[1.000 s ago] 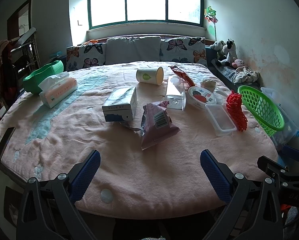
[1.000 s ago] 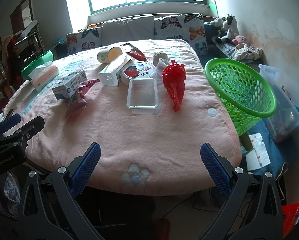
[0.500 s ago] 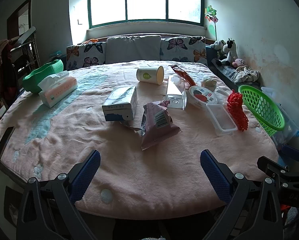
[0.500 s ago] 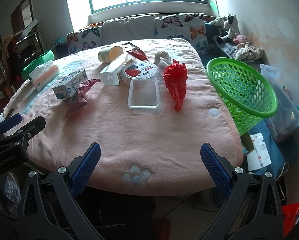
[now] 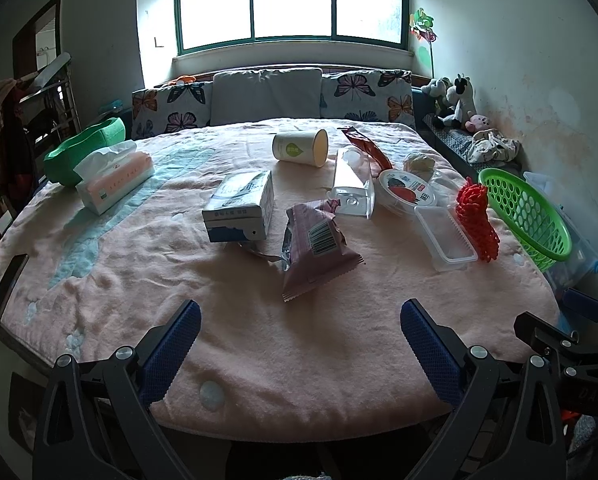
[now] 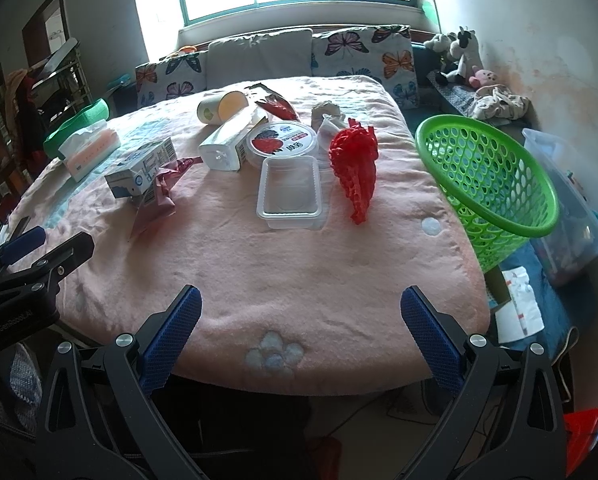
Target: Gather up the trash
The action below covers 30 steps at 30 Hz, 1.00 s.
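**Both grippers spread wide at foot of littered bed**

L gripper (image 5: 299, 320) has its fingers wide apart, nothing between them, hovering over the near edge of the pink blanket (image 5: 259, 352). R gripper (image 6: 301, 308) likewise spread and empty, at the same edge further right; its black frame shows at the right border of the left wrist view.

Trash sits mid-blanket, well ahead of both. Nearest to L: pink snack wrapper (image 5: 317, 248), w/ a milk carton (image 5: 241, 212) just beside it on the left. Behind them a paper cup (image 5: 301, 147) on its side and a clear rectangular box (image 5: 353, 188). Toward the right: round lidded tub (image 6: 283, 142), clear plastic tray (image 6: 290, 190), red foam net (image 6: 355, 168) beside the tray, red wrapper (image 6: 277, 106) and a crumpled white wad (image 6: 327, 114) further back.

Green basket (image 6: 487, 176) stands tilted off the bed's right edge, near the net. Tissue pack (image 5: 113, 178) and a green bowl-like item (image 5: 83, 150) lie at far left.

Room: bright window (image 5: 291, 4) over butterfly cushions (image 5: 363, 94), plush toys (image 5: 455, 102) by the stained right wall, clear storage bin (image 6: 571, 204) and papers on the floor at right.
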{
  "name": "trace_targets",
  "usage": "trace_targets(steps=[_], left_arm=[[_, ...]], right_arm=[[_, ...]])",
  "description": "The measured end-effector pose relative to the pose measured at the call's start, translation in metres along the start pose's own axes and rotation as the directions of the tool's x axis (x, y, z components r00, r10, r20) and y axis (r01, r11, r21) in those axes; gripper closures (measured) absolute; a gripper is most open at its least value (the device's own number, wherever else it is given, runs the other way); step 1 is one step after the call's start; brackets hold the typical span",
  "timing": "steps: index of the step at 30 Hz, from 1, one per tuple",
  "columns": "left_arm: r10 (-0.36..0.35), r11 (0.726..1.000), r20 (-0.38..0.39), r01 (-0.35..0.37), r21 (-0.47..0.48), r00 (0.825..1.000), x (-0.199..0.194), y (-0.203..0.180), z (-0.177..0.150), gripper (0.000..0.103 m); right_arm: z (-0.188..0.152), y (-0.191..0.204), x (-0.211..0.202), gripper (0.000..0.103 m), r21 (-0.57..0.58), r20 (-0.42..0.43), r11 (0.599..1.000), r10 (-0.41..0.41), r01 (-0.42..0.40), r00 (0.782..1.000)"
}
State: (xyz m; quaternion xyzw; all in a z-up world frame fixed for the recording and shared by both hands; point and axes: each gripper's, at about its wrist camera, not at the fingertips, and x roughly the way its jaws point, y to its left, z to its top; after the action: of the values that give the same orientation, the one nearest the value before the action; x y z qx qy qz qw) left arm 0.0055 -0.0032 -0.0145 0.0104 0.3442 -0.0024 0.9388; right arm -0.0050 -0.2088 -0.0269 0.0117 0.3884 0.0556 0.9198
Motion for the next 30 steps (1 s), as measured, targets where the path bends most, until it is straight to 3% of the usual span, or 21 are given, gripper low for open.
trace_targets(steps=[30], left_arm=[[-0.007,1.000,-0.048,0.007,0.005,0.999,0.019,0.001,0.013,0.006]], right_arm=[[0.014,-0.003,0.016,0.004,-0.018,-0.026,1.000,0.006,-0.006,1.000]])
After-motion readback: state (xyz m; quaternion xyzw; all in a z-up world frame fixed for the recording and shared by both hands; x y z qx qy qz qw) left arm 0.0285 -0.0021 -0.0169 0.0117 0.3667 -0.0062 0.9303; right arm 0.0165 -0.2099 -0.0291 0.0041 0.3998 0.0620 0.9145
